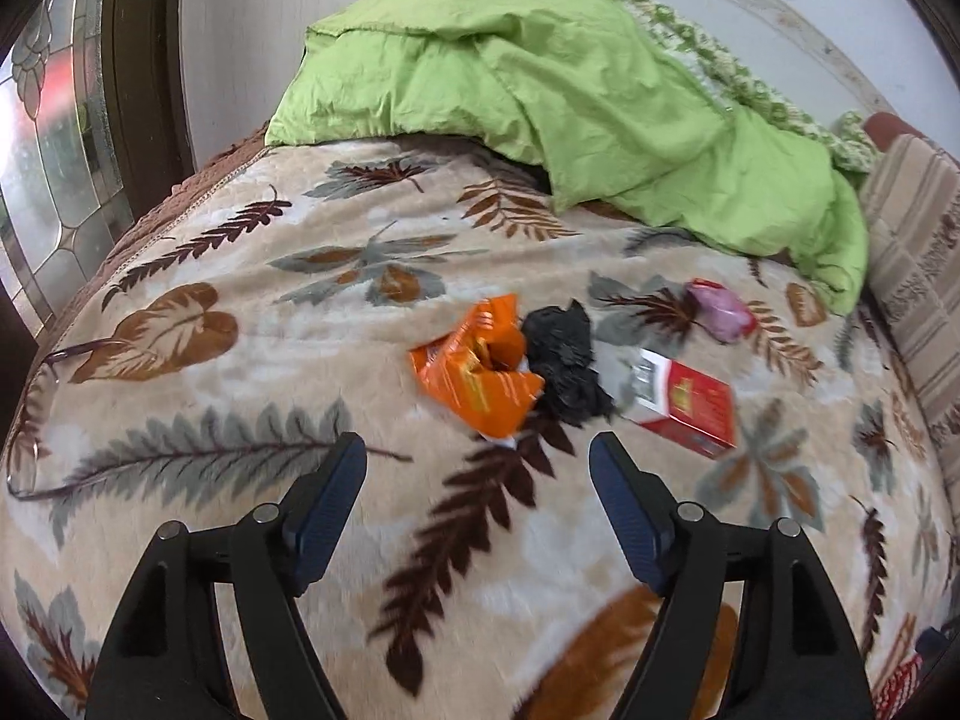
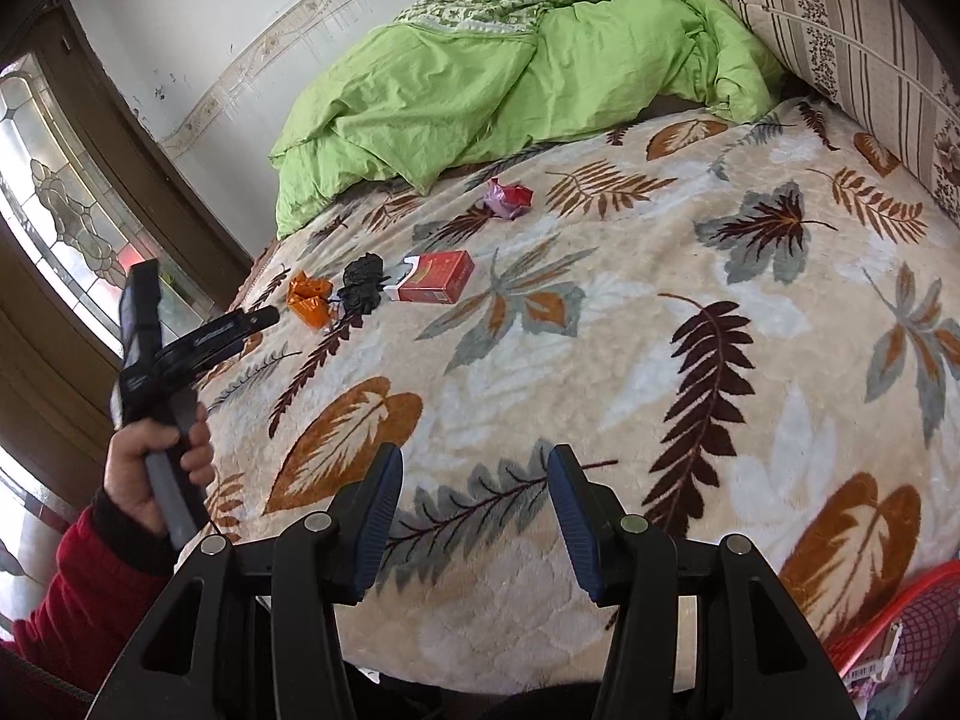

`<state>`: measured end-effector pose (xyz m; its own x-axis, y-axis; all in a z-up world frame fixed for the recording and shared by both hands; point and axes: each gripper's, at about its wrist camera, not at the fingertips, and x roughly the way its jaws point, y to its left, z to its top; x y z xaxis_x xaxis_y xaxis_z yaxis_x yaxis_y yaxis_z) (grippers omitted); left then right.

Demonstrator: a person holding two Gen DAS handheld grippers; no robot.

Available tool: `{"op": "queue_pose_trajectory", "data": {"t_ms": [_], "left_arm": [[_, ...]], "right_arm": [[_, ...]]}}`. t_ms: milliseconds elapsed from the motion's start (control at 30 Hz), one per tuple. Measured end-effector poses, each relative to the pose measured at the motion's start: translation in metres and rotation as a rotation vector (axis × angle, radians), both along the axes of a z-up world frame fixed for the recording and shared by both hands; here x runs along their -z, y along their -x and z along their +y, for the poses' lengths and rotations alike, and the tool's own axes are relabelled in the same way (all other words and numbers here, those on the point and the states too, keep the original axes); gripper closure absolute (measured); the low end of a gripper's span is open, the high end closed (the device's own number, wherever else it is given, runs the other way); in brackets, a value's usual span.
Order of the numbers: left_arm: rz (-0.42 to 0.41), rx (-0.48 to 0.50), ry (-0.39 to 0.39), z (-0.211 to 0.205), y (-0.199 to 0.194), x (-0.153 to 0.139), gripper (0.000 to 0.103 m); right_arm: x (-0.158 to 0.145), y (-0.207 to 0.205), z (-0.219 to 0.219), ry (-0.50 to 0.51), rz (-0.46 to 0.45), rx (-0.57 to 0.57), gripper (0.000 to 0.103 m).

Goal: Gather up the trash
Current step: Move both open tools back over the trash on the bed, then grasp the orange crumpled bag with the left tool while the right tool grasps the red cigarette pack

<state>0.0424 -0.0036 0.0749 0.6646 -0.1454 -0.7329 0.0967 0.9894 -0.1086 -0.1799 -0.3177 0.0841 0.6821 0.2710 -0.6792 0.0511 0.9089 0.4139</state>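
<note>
Several pieces of trash lie on the leaf-patterned bed blanket point(image 1: 240, 360): an orange wrapper point(image 1: 480, 372), a crumpled black bag point(image 1: 561, 354), a red cigarette box point(image 1: 690, 405) and a pink-red wrapper point(image 1: 720, 309). My left gripper point(image 1: 477, 456) is open and empty, just short of the orange wrapper. It shows in the right wrist view point(image 2: 264, 318), near the orange wrapper point(image 2: 309, 300), black bag point(image 2: 360, 288), red box point(image 2: 435, 285) and pink wrapper point(image 2: 507, 198). My right gripper point(image 2: 474, 480) is open and empty over the near blanket point(image 2: 660, 330).
A green duvet point(image 1: 540, 90) is heaped at the bed's far end. A striped pillow point(image 2: 840, 42) lies on the right. A red mesh basket point(image 2: 900, 630) stands at the bed's near right edge. A glass-panelled door point(image 1: 54, 150) is on the left.
</note>
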Motion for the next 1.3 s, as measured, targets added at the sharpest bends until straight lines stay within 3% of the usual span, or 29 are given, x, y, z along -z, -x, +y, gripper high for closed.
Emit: {"op": "queue_pose_trajectory", "data": {"t_ms": [200, 333, 433, 500, 567, 833, 1033, 1133, 1300], "left_arm": [[0.016, -0.028, 0.009, 0.002, -0.047, 0.029, 0.027], [0.009, -0.016, 0.071, 0.003, -0.063, 0.037, 0.028], [-0.018, 0.005, 0.104, 0.0, -0.067, 0.036, 0.051], [-0.031, 0.009, 0.099, -0.002, -0.068, 0.035, 0.053], [-0.041, 0.013, 0.102, -0.003, -0.066, 0.034, 0.061], [-0.045, 0.005, 0.139, 0.02, -0.042, 0.024, 0.063], [-0.042, -0.012, 0.186, 0.037, -0.012, 0.017, 0.063], [-0.046, 0.001, 0.187, 0.037, 0.0, 0.016, 0.063], [-0.059, 0.013, 0.194, 0.035, 0.012, 0.014, 0.063]], "right_arm": [[0.005, -0.026, -0.001, 0.013, 0.016, -0.015, 0.05], [0.006, -0.047, 0.001, 0.019, 0.017, -0.029, 0.05], [0.007, -0.069, 0.005, 0.011, 0.018, -0.049, 0.05], [0.008, -0.086, 0.009, 0.0, 0.015, -0.072, 0.05], [0.008, -0.108, 0.015, 0.016, 0.002, -0.094, 0.05], [0.025, -0.228, 0.025, 0.012, 0.027, -0.135, 0.047], [0.058, -0.302, 0.034, -0.002, 0.093, -0.147, 0.047], [0.073, -0.311, 0.038, -0.039, 0.143, -0.167, 0.047], [0.075, -0.279, 0.064, -0.017, 0.148, -0.308, 0.044]]}}
